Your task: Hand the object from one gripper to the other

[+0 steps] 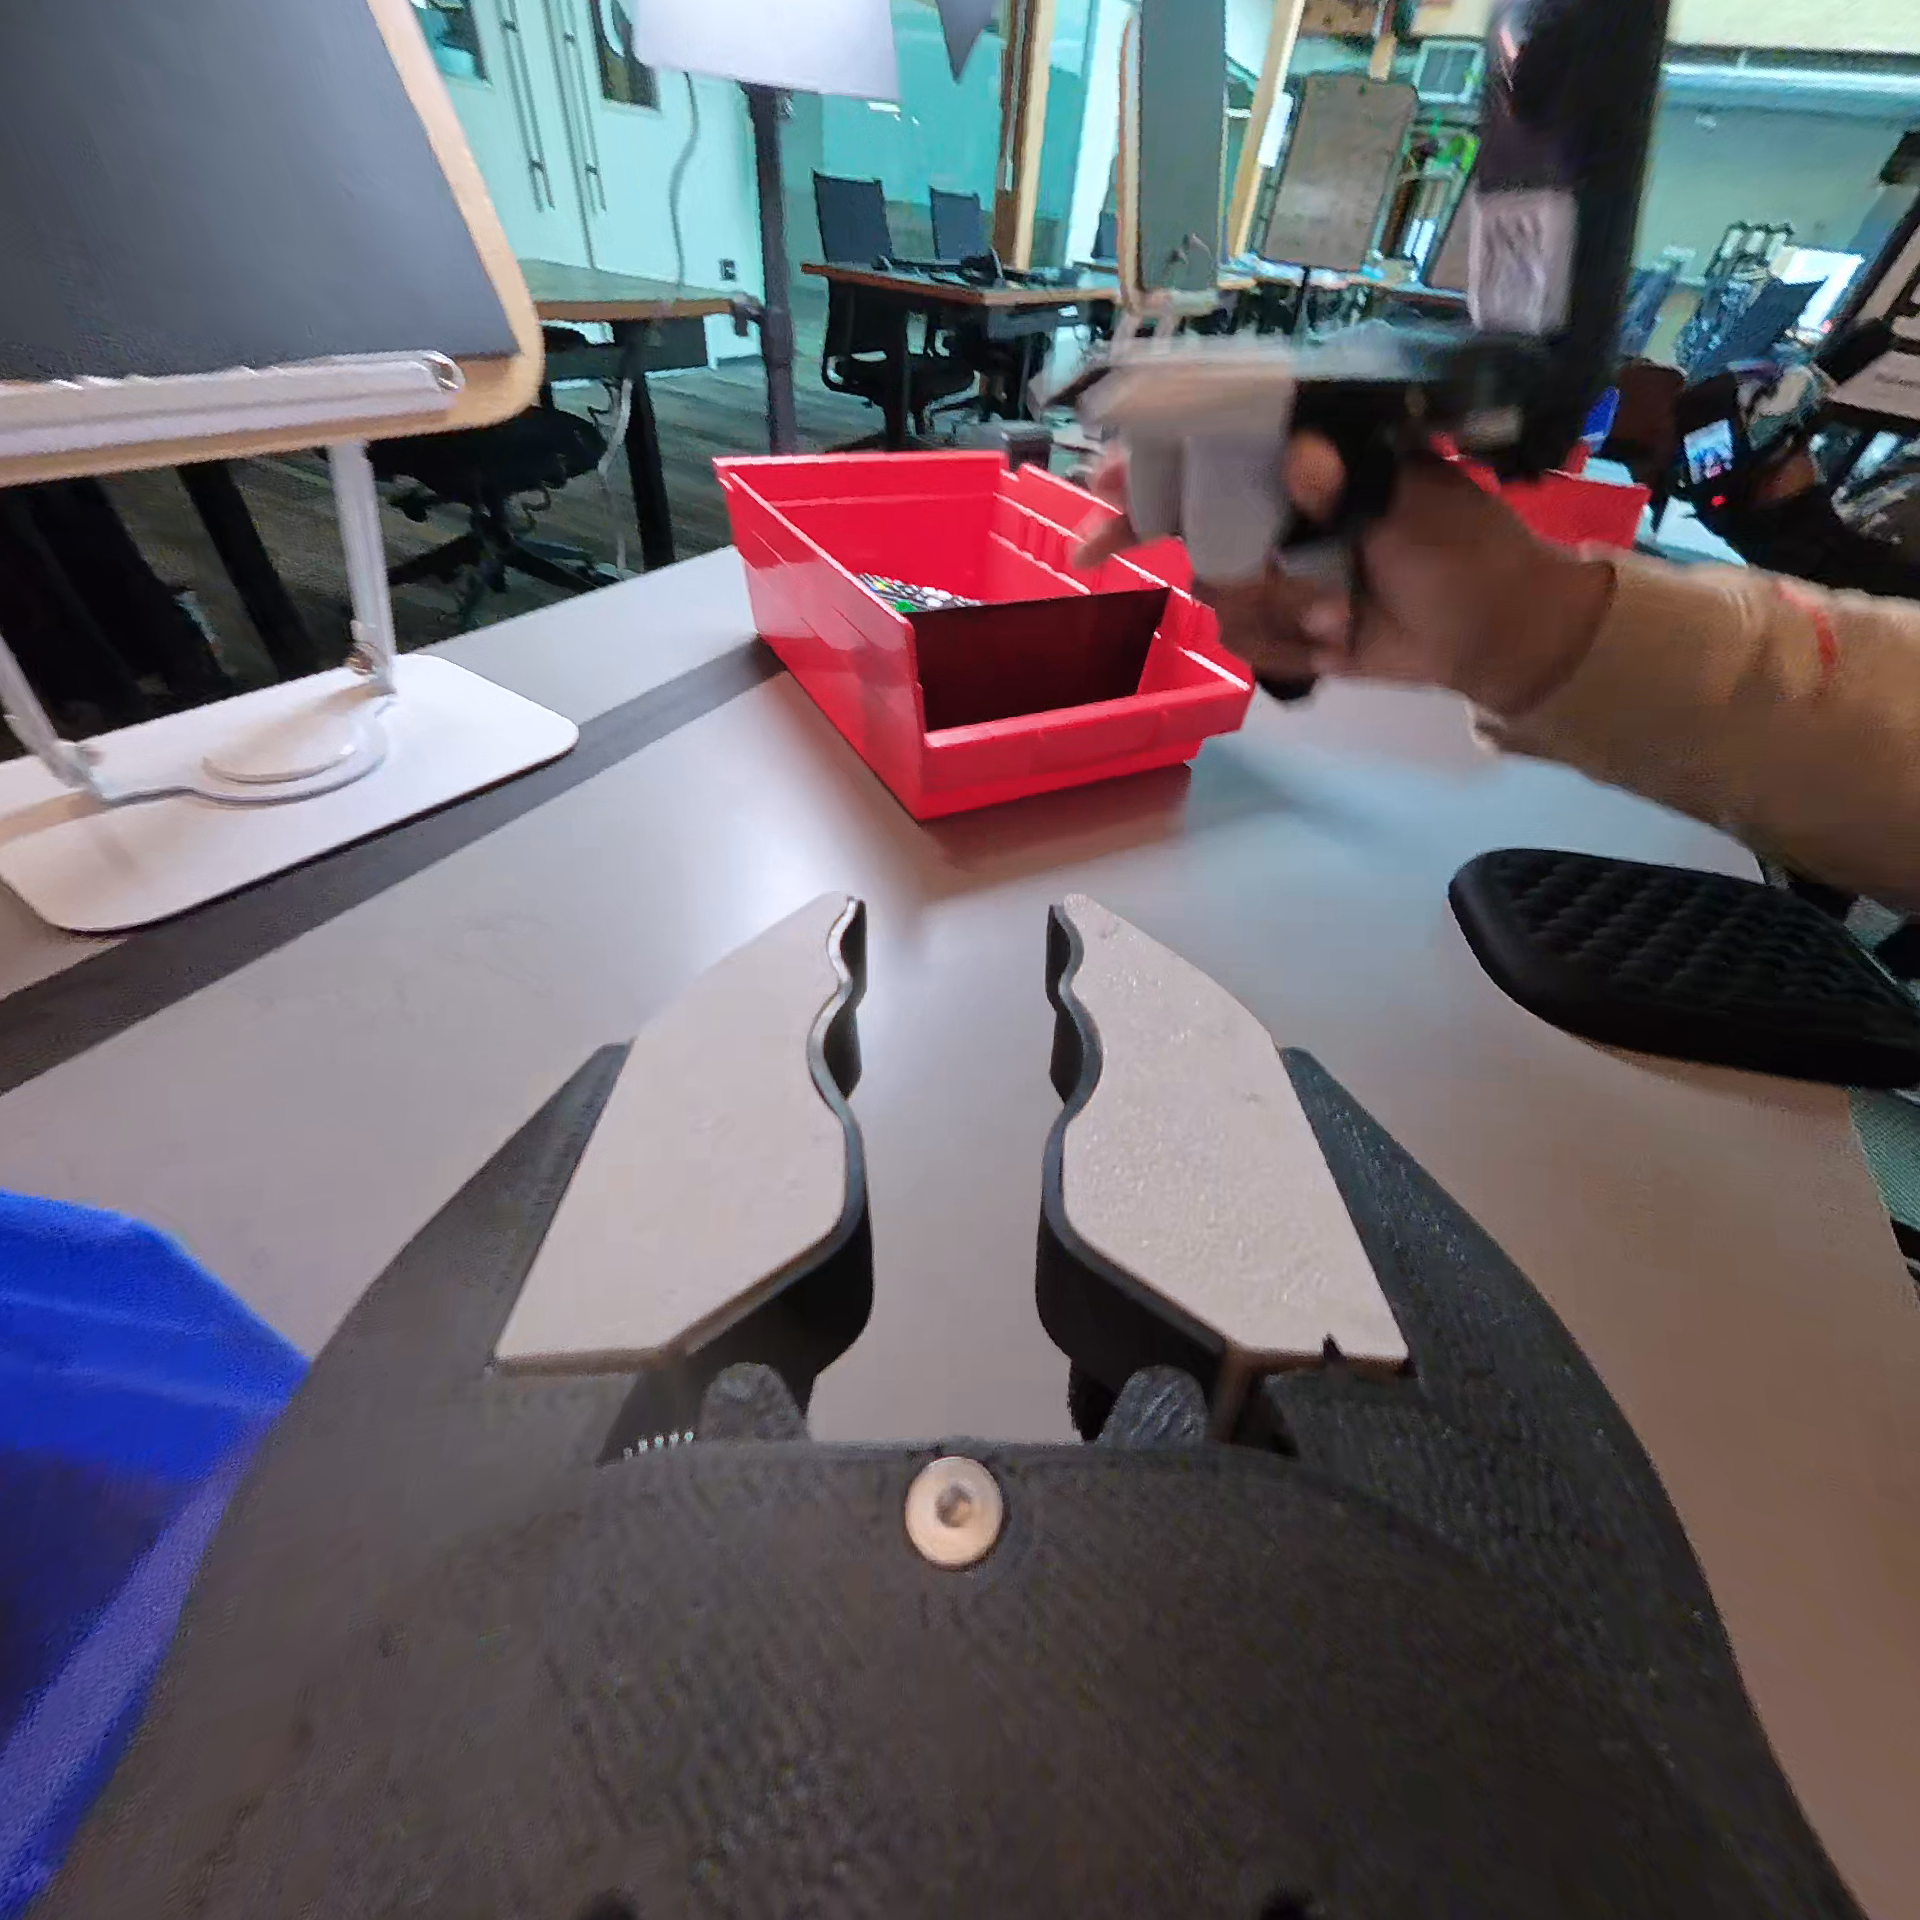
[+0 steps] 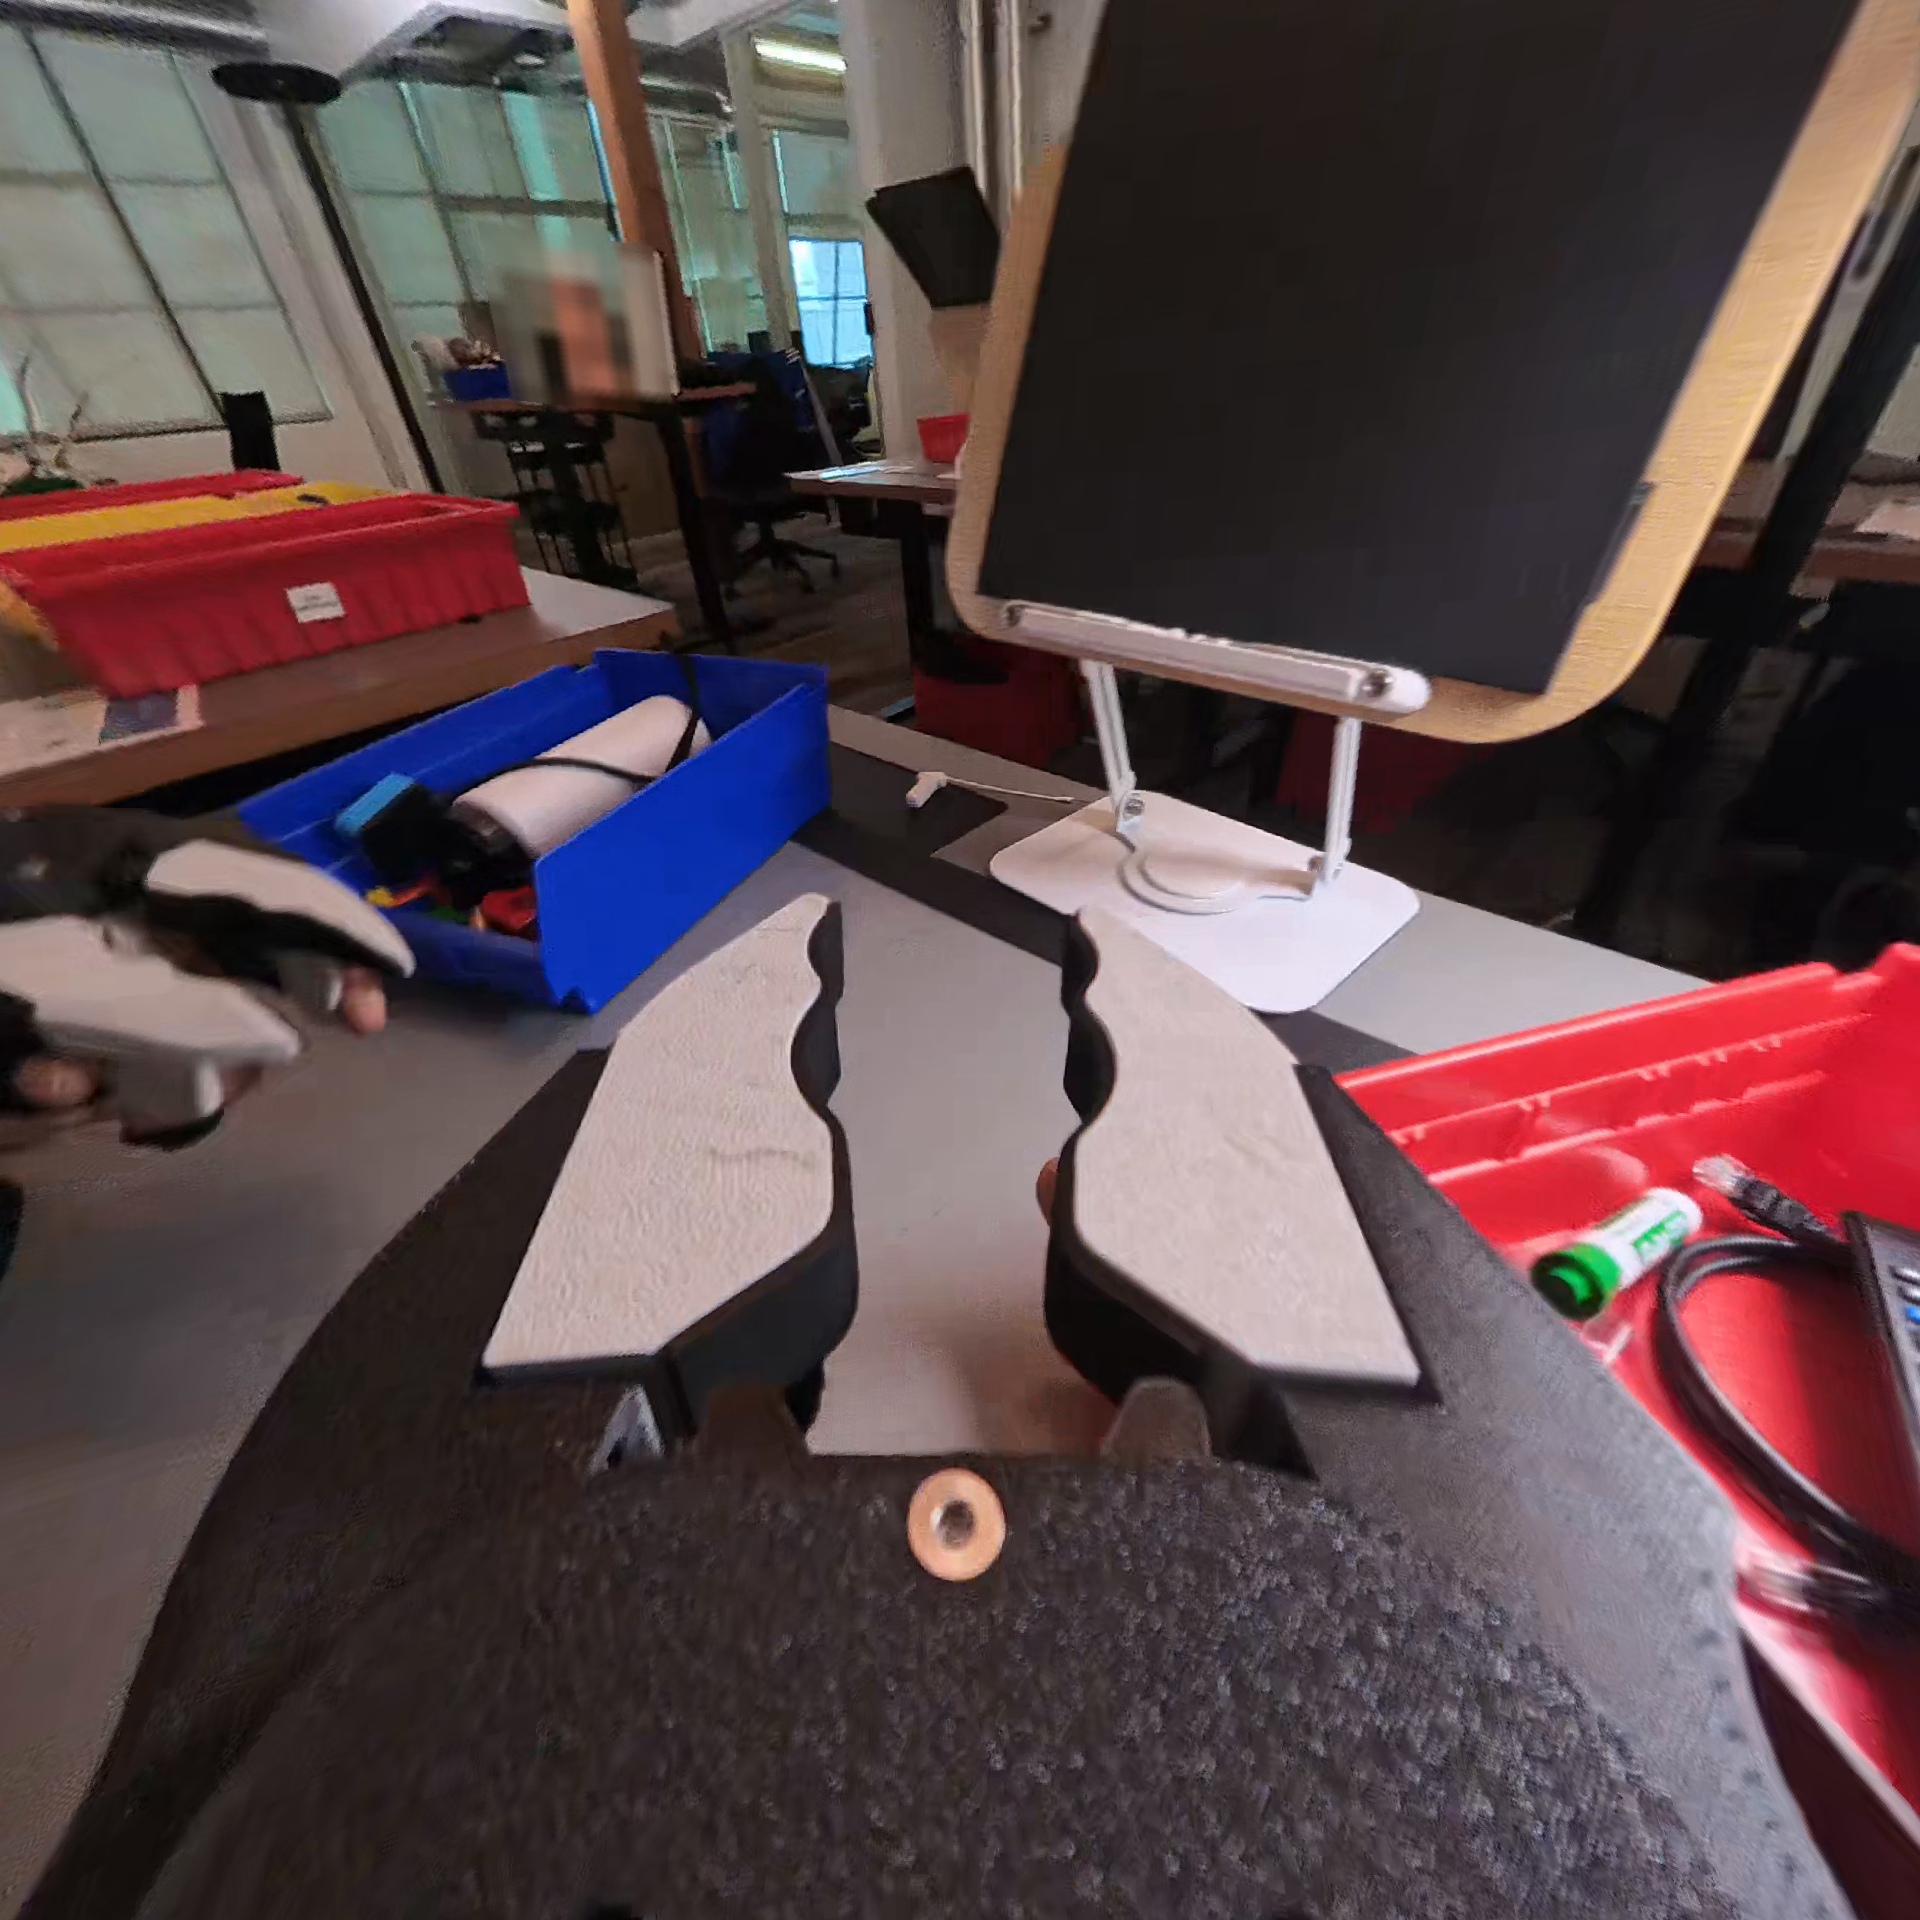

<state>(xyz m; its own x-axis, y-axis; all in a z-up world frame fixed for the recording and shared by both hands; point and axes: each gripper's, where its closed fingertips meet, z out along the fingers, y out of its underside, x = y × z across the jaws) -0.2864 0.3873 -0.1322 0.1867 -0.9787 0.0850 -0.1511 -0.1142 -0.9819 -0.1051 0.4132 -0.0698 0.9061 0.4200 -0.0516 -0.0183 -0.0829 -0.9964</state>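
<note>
My left fingers (image 1: pixel 717 1132): grainy matt grey pads on rough, ribbed black plastic; bare metal screw (image 1: pixel 953 1509) at 6 o'clock. Worktop (image 1: pixel 1351 935): smooth grey, low sheen. Red bin (image 1: pixel 1039 748) at 12 o'clock: glossy moulded plastic. Black armrest pad (image 1: pixel 1683 956) at 3 o'clock: dimpled, matt. Right view: blue bin (image 2: pixel 665 873) at 10 o'clock, shiny plastic; stand base (image 2: pixel 1299 935) smooth white; black cable (image 2: pixel 1725 1423) glossy.

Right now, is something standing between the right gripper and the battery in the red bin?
Nothing visible blocks it. The right gripper is open and empty above the table; the battery lies uncovered in the red bin, beside a black cable. Only the bin's low wall lies between them.
</note>
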